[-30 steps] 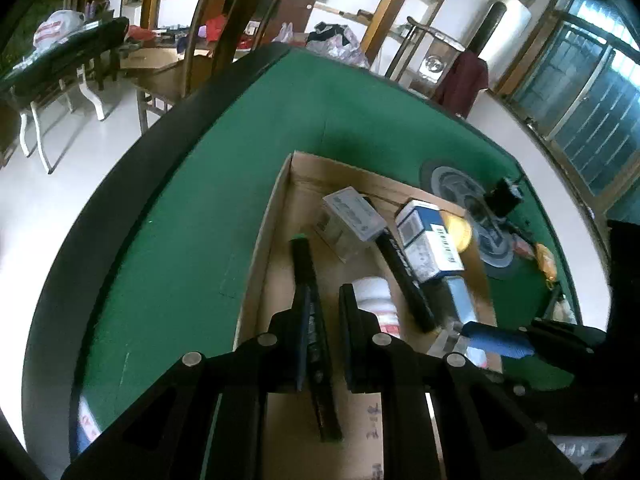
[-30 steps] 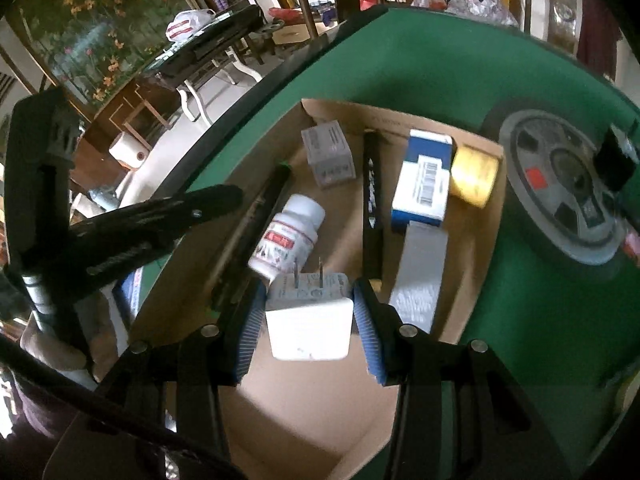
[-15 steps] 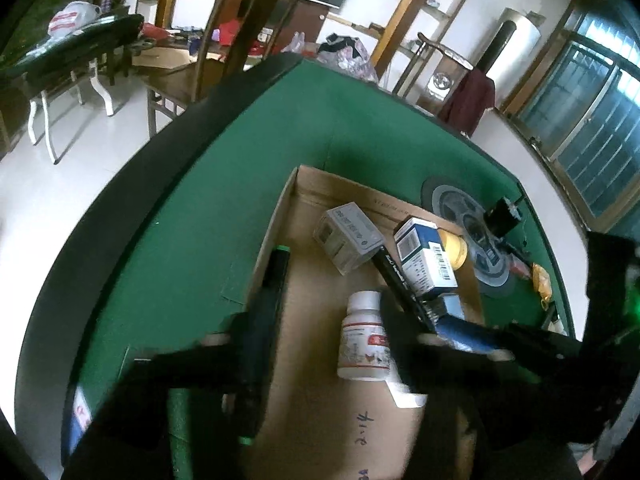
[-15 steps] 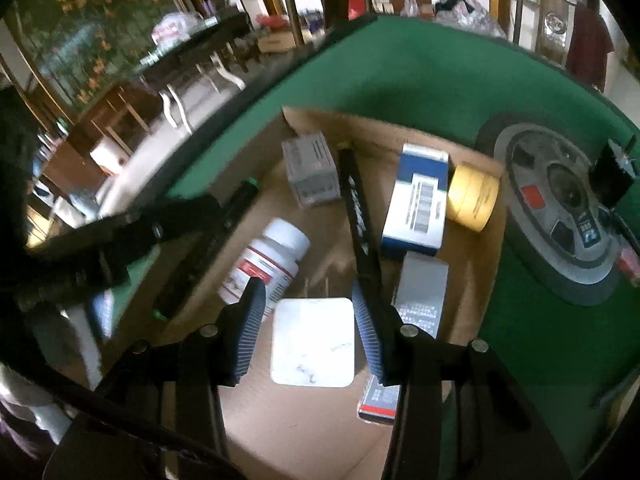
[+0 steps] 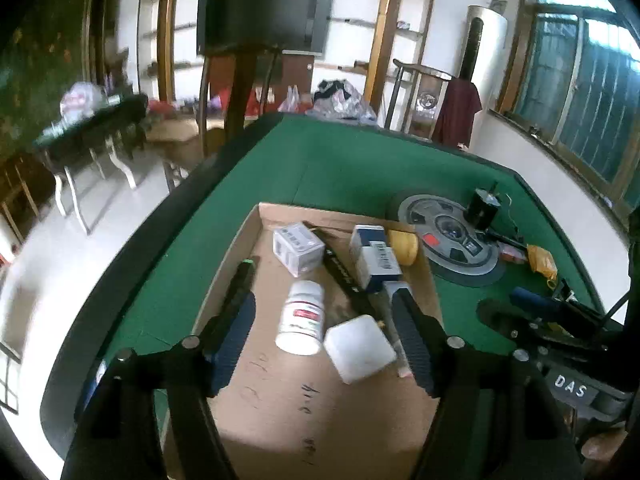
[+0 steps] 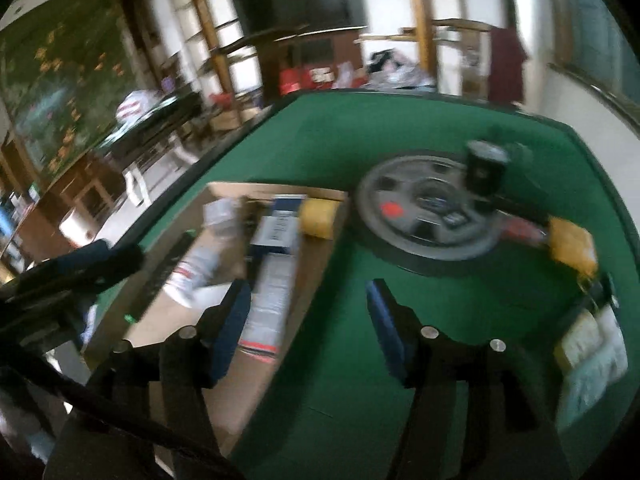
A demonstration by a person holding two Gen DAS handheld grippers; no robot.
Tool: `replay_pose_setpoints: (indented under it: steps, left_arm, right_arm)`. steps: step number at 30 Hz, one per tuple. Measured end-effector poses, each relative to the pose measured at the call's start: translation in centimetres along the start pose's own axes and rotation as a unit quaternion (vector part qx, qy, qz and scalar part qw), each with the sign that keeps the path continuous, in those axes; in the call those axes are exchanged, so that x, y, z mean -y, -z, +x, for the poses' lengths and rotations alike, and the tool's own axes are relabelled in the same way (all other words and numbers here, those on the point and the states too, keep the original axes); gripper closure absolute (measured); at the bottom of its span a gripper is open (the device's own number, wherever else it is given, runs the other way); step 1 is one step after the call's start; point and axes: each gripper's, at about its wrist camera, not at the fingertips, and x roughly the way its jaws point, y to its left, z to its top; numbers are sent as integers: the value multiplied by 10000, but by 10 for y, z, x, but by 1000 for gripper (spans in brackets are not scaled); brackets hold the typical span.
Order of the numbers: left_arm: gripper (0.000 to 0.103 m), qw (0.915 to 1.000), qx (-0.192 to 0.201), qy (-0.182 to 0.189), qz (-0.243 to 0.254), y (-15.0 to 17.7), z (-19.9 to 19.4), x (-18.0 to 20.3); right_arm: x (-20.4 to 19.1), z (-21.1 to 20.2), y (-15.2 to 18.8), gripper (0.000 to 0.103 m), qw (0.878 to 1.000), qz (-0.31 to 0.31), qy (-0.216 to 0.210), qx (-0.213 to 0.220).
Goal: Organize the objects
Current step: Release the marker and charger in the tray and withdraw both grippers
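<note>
Both my left fingers [image 5: 326, 334] and right fingers [image 6: 308, 320] have just opened, empty. White plastic pill bottle [image 5: 302, 316], frame centre: light, rigid, slippery; grip mid-body.

In the cardboard box [image 5: 240, 248] lie three small cartons (one near the right wall half hidden), two black pens and one white bottle [image 5: 302, 316]. One white charger [image 5: 358, 348] and one yellow tape roll [image 5: 404, 242] are there too.
</note>
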Motion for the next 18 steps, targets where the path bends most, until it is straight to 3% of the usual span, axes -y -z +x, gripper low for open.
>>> replay_pose_setpoints:
  steps: [7,18]
  left_arm:
    - [37,9988,-8,-165,469,15,-10,48]
    - [37,9930,-20,-182,1166,29,-24,123]
  right_arm:
    - [54,-24,22,43,9977,658,149,11]
    - [117,-58,48,43,9919,1202,347,230]
